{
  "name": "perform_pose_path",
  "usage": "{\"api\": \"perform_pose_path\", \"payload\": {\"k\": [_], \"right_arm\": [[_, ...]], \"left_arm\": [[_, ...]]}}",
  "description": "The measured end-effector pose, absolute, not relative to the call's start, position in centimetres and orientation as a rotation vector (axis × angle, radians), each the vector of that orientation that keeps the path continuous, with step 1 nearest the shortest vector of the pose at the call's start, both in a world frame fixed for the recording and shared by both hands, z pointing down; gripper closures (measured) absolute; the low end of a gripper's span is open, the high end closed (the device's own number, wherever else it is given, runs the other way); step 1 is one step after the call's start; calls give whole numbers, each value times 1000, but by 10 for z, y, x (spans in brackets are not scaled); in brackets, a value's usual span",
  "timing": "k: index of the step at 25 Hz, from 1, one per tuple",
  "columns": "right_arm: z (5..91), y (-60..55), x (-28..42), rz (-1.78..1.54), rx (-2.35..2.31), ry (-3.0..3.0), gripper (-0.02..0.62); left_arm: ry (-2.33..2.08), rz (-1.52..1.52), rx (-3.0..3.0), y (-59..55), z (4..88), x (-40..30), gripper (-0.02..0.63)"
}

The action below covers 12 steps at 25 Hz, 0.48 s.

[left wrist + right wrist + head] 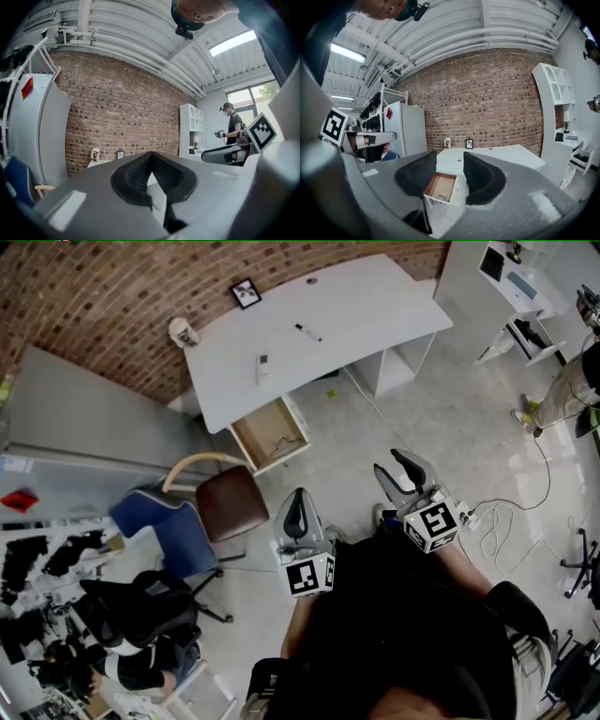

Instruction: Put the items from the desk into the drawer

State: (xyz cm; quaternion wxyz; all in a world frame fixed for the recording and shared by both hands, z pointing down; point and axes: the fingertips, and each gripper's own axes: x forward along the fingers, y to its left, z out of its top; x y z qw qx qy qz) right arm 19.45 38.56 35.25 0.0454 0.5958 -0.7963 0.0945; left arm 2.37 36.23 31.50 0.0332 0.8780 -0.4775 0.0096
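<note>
The white desk (356, 296) stands far ahead against the brick wall. On it lie a black marker (307, 332) and a white remote (262, 367), with a small picture frame (246, 293) and a pale cup-like object (184, 332) near the wall. Its wooden drawer (270, 434) is pulled open, and something small lies inside. My left gripper (300, 510) is shut and empty, well short of the desk. To its right my right gripper (405, 474) is open and empty. In the right gripper view the drawer (440, 186) shows between the jaws of that gripper (450, 160).
A brown chair (231, 502) and a blue chair (155, 521) stand between me and the desk's left end. White shelving (511, 287) is at the right. Cables (506, 512) trail on the floor. Another person (232, 124) stands by the window.
</note>
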Motion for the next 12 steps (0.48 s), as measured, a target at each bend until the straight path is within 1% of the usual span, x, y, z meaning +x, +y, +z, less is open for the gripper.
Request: {"api": "perform_pose_path", "payload": {"k": [7,12], "right_arm": [[359,388,214,311,1811,-2428,413],[361,387,238,327,1799,-2437,413]], "left_arm": [[-1505,67,2695,361,315,41,592],[-1566,5,2708,366,300,60,592]]}}
